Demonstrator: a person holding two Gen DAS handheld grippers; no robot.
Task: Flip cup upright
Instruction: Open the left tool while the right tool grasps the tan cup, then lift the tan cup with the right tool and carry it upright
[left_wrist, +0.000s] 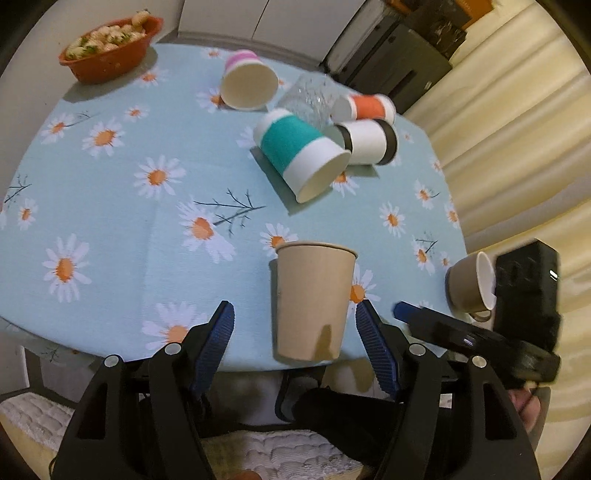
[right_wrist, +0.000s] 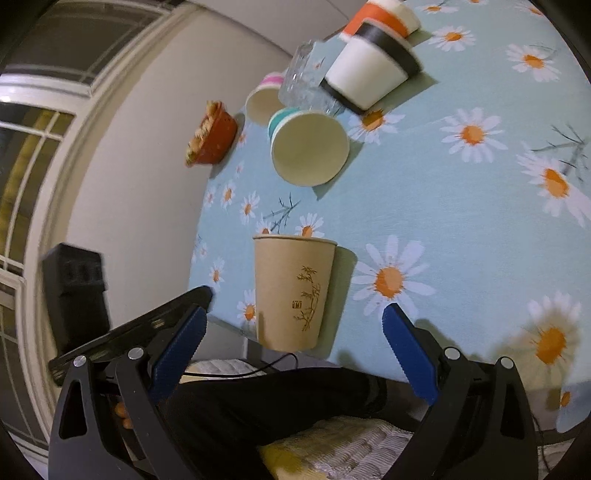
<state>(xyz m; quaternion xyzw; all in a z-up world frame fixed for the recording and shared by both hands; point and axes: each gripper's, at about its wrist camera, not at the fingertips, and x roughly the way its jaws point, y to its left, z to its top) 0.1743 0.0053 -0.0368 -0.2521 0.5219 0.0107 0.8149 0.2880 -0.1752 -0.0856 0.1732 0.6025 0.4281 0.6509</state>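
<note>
Left wrist view: we see the kraft cup (left_wrist: 313, 301) upright between the spread left gripper (left_wrist: 295, 325); the right gripper (right_wrist: 293, 328) (also agape) probably sits farther off.

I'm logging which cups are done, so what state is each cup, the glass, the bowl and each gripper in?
Plain brown cup: upright at the table's near edge.
Teal cup: on its side.
Pink cup: on its side.
Black-banded cup: on its side.
Orange cup: on its side.
Glass: on its side.
Brown mug: tipped over.
Red bowl: upright, full of food.
Left gripper: open.
Right gripper: open.
</note>
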